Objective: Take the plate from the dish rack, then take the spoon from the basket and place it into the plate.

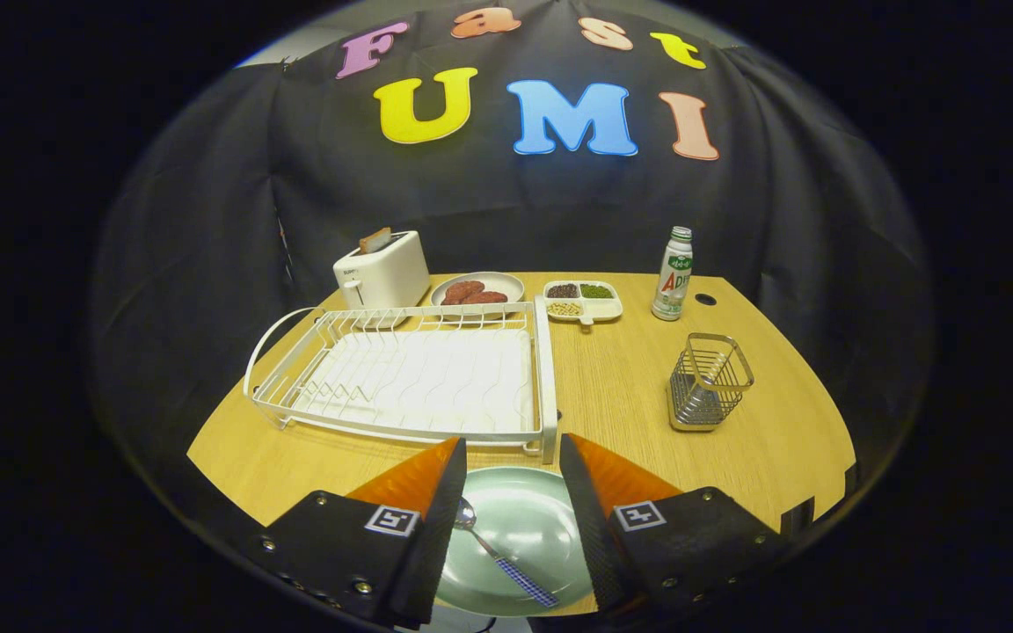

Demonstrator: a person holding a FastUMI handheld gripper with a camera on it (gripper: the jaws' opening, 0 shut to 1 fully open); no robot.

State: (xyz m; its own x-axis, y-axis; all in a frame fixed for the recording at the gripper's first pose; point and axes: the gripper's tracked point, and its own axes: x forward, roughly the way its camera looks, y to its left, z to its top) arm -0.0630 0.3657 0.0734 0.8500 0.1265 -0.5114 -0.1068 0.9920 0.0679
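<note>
A pale green plate (528, 527) lies flat on the wooden table between my two fingers, near the front edge. A metal spoon (498, 549) with a blue checked handle rests in the plate, its bowl toward the left finger. My gripper (513, 462) hovers above the plate, open, with nothing held. The white wire dish rack (410, 374) stands just beyond the fingers to the left, with no dishes in it. The metal wire basket (707, 381) stands beyond the right finger, with nothing in it.
At the back of the table stand a white toaster (382, 270) with a slice of bread, a plate of meat patties (477, 288), a divided dish of beans (583, 300) and a small bottle (673, 273). Bare wood (612, 387) lies between rack and basket.
</note>
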